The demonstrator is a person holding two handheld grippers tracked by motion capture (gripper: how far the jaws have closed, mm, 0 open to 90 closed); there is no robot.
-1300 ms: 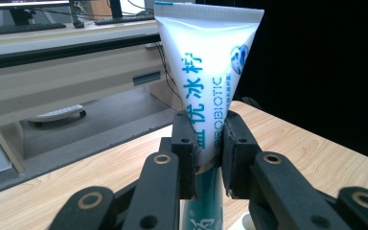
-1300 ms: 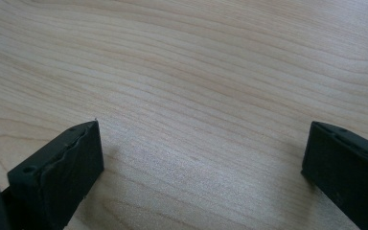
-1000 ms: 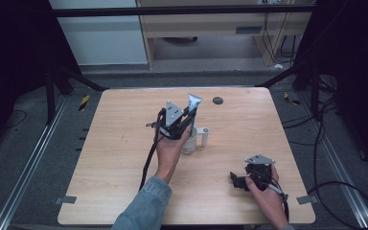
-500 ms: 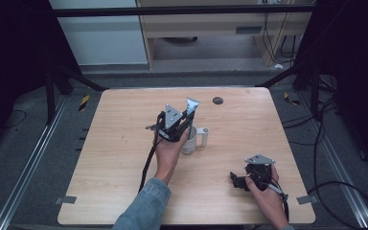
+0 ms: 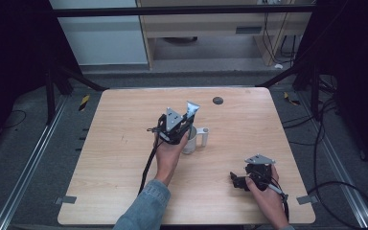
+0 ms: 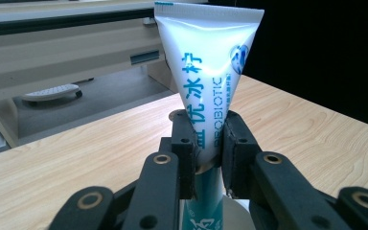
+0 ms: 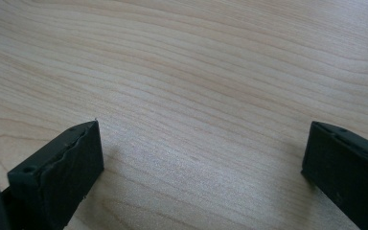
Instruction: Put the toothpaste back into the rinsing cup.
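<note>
High view: your table [image 5: 124, 143] is pale wood with rounded corners, standing on a grey floor [image 5: 28, 158] with metal rails [image 5: 26, 172] down both sides. A small dark disc [image 5: 217, 100] lies near the far edge. Beyond the table are a beige desk [image 5: 211, 24] and a white panel [image 5: 100, 38]; black drapes close in left and right, and cables [image 5: 335, 187] trail on the right. Your left gripper [image 5: 184, 125] is near the table's middle, pinching a tube [image 5: 192, 109] that stands upright over a white cup [image 5: 195, 140]. Your right gripper [image 5: 233, 178] sits low by the near right corner, well apart from the cup.

Left gripper view: your jaws press on both sides of the tube [image 6: 206, 96], white with teal print, crimped end up. Its lower end goes down toward a pale rim below, too cropped to tell if it sits inside. Behind it, the table [image 6: 76, 163] runs to the desk [image 6: 76, 52], where a keyboard [image 6: 51, 92] lies on a low shelf.

Right gripper view: your jaws are spread wide with nothing between them, just above bare wood grain [image 7: 196, 96].
</note>
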